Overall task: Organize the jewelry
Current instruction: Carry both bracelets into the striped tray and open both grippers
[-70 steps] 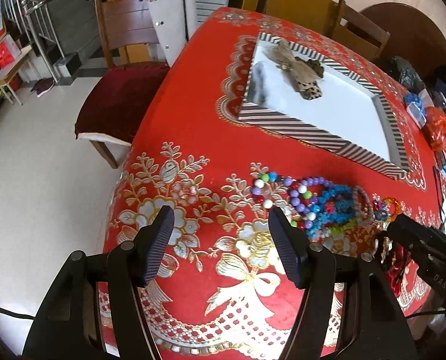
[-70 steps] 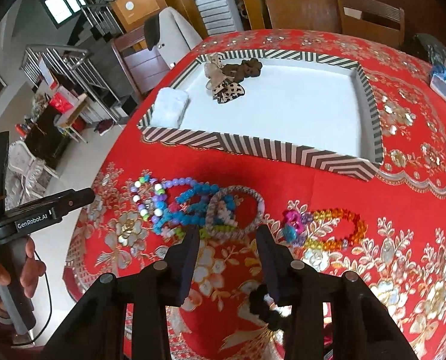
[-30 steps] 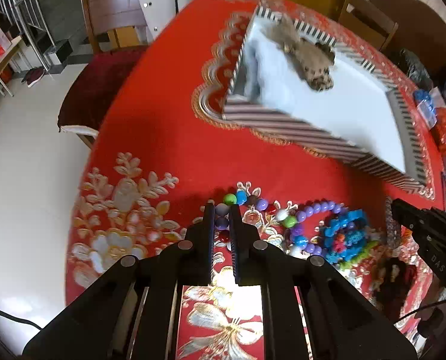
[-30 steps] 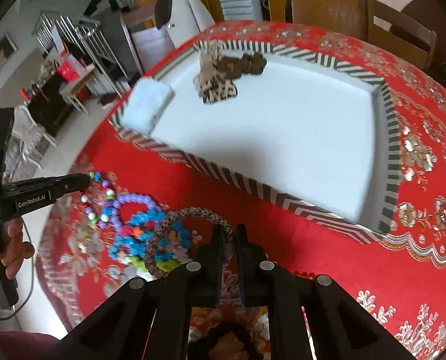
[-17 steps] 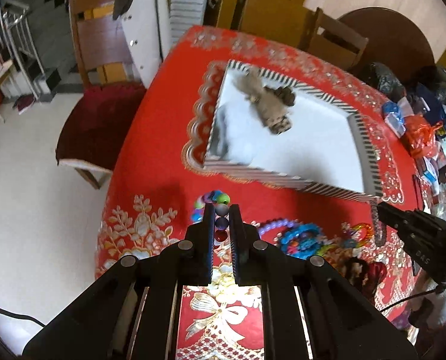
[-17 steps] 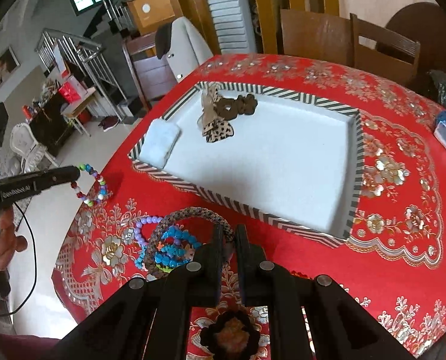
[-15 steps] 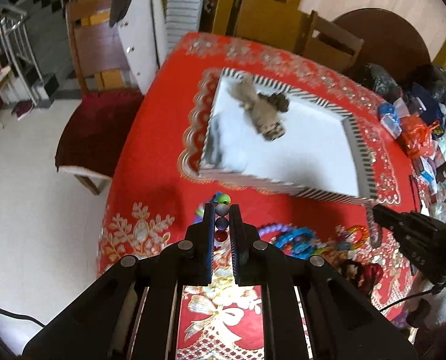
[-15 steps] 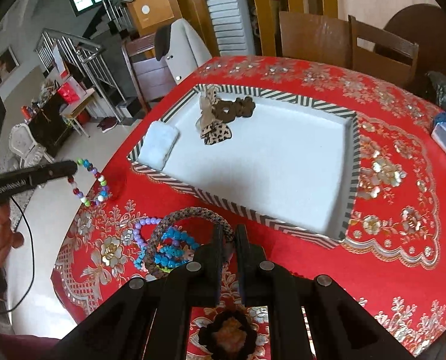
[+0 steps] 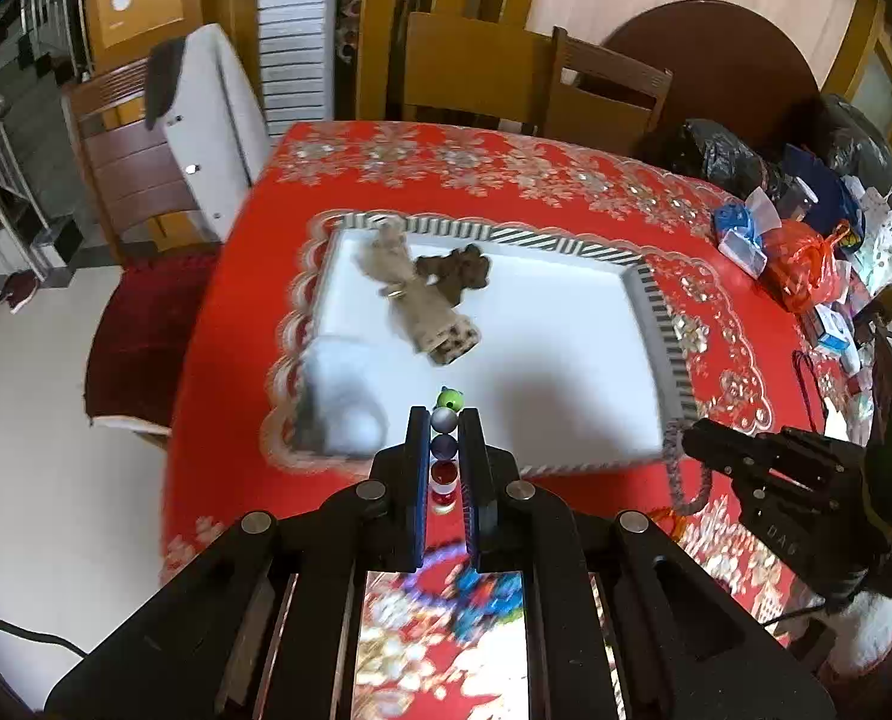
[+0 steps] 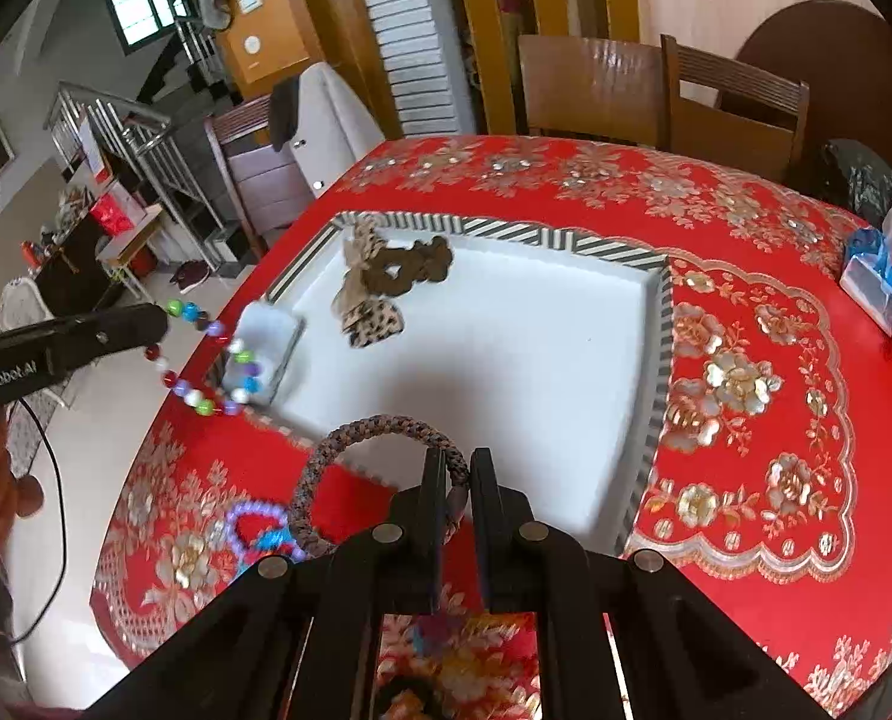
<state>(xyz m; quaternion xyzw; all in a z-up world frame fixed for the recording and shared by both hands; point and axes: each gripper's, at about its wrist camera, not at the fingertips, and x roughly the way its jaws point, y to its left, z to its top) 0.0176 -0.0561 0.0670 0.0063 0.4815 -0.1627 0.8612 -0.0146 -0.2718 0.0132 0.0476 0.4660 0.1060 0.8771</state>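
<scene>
My left gripper (image 9: 444,429) is shut on a multicoloured bead bracelet (image 9: 444,447) and holds it in the air at the near left corner of the striped tray (image 9: 655,300). In the right wrist view the bracelet (image 10: 206,372) hangs from that gripper (image 10: 161,315). My right gripper (image 10: 456,468) is shut on a brown braided bracelet (image 10: 350,444) above the tray's near edge; it also shows in the left wrist view (image 9: 676,474). Brown hair bows (image 10: 386,282) and a white pad (image 10: 266,342) lie in the tray (image 10: 661,324).
More bead bracelets (image 10: 260,525) lie on the red tablecloth (image 10: 745,390) below the grippers. Bags and a tissue pack (image 10: 871,282) crowd the table's right side. Wooden chairs (image 10: 655,96) stand behind the table, and one (image 9: 140,300) at its left.
Both grippers closed on bracelets, lifted them off the tablecloth and moved forward towards the tray. The left gripper has shifted right, over the tray's near left corner.
</scene>
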